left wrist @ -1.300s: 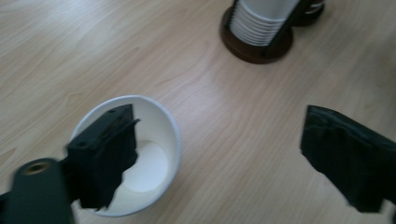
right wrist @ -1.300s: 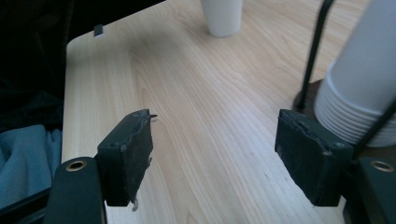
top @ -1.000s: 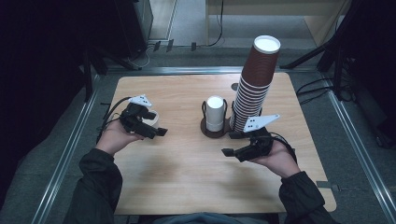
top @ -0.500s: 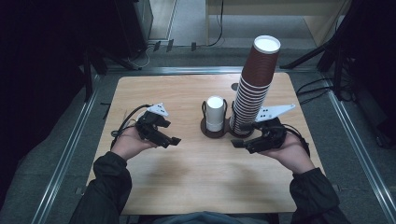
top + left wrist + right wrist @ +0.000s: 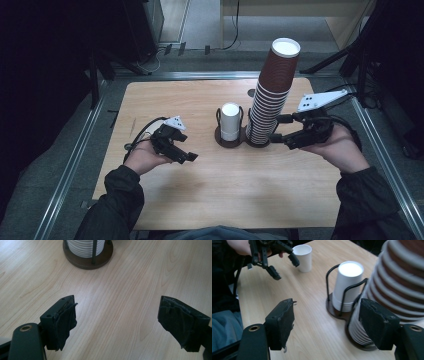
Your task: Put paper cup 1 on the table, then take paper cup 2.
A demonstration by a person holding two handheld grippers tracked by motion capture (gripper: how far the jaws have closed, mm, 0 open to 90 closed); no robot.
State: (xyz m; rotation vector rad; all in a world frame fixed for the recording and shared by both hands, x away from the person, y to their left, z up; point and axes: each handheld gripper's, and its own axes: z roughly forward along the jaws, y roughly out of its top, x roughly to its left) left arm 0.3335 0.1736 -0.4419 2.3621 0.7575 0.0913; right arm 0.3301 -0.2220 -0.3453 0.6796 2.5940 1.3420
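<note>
Two claws are at work over the wooden tabletop (image 5: 150, 100), both with jaws apart and nothing held. The right claw (image 5: 280, 132) has its jaws spread wide just beside the lower part of the tall stack of brown cups (image 5: 272, 95), which stands in a dark wire holder on the right of the tabletop's middle; the left claw (image 5: 187, 156) hangs about half open over bare wood, short of the smaller stack of white cups (image 5: 230, 121) in the holder next to it. The step in hand looks like taking a cup from the tall brown stack. To do it well, the right claw should close on one rim only, squarely from the side, and lift straight up along the stack so the leaning column is not dragged over; the left claw could steady the base or the stack below. A single white cup (image 5: 303, 257) stands apart near the left hand in the right gripper view; in the high view the left hand covers it. The right gripper view cuts off the top of the brown stack, and whether the near jaw already touches the cups is hard to tell.
</note>
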